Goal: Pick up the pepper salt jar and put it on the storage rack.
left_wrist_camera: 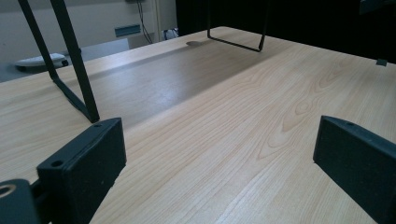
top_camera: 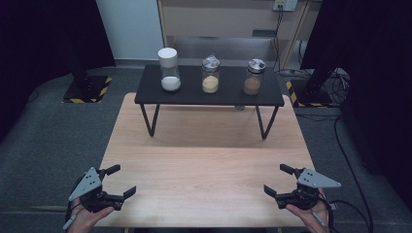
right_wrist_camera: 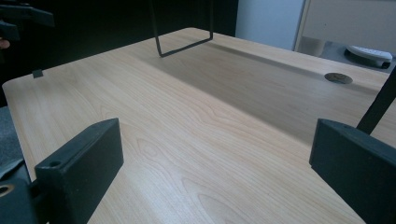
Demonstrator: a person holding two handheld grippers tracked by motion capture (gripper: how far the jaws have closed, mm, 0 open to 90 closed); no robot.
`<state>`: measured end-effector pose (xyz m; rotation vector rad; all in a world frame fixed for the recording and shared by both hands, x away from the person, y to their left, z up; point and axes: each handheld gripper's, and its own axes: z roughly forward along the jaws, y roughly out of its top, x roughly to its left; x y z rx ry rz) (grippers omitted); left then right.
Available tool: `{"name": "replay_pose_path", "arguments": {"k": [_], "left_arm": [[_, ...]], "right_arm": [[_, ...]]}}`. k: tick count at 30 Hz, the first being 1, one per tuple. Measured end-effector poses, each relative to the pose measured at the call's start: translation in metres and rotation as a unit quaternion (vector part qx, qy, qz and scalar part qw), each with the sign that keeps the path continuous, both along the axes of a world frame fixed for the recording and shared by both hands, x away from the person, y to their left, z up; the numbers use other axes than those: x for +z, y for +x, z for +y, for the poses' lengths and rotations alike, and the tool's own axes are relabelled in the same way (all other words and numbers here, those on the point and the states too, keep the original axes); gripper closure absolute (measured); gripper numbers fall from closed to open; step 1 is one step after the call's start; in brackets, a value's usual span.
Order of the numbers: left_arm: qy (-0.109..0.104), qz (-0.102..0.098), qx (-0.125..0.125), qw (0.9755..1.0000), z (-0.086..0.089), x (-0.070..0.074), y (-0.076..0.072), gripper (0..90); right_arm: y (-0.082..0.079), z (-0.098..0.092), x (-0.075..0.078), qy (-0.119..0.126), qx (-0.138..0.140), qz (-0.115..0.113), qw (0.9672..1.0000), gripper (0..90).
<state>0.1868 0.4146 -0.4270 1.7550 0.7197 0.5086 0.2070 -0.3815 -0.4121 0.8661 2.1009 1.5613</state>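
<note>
Low at the table's (top_camera: 204,160) near corners, both grippers hold nothing, jaws spread wide: the left gripper (top_camera: 116,181) by the near left corner, the right gripper (top_camera: 279,179) by the near right. Well apart, along the far edge, a black shelf (top_camera: 209,92) carries three jars (top_camera: 210,74) in a row.

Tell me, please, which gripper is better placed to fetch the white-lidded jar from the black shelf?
Left, probably: the white-lidded jar stands at the shelf's left end, the left gripper's side. Right gripper sits diagonally opposite. Both are open.
</note>
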Motion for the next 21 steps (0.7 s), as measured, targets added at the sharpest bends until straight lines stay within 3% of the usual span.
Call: {"name": "replay_pose_path", "arguments": {"k": [21], "left_arm": [[0.003,-0.001,-0.005,1.0000,-0.0008,0.0003,0.0007,1.3]], "right_arm": [[0.0008,0.0009,0.0000,-0.002,0.005,0.004,1.0000,3.4]]}}
